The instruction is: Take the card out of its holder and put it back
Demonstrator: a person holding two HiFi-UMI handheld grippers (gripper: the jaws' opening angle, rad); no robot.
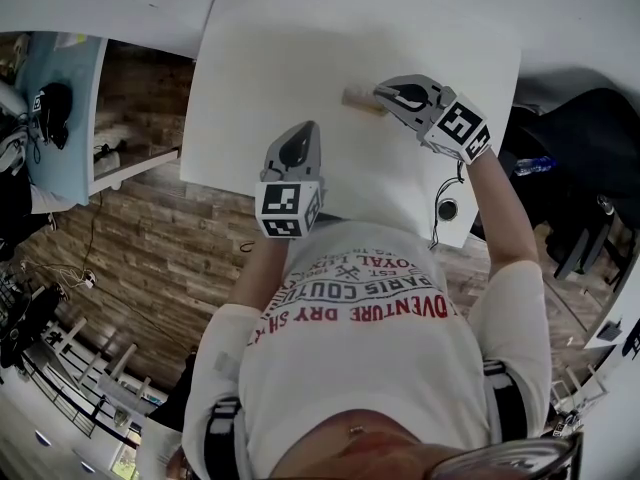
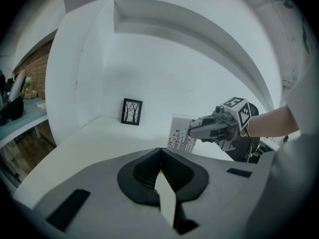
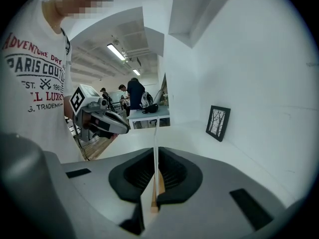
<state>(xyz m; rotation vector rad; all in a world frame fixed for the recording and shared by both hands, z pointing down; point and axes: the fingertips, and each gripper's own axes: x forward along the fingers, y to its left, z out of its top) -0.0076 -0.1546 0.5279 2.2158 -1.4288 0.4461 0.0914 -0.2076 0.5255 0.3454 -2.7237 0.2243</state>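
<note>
White table (image 1: 300, 58), and we've got the right gripper (image 3: 155, 153) clamped tight on the card (image 2: 180, 134), edge-on at its wooden holder (image 1: 360, 99). Left gripper (image 2: 160, 153) sits closed and empty, well apart. We reckon nothing pins the holder, so it could drag or tip.

Bright, even white light, soft shadows, fisheye-bent edges, dark corners.

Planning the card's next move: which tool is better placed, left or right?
Right, I'd say. The right tool is clamped on the card edge at the wooden holder; the left tool hangs back from it, jaws together on nothing.
</note>
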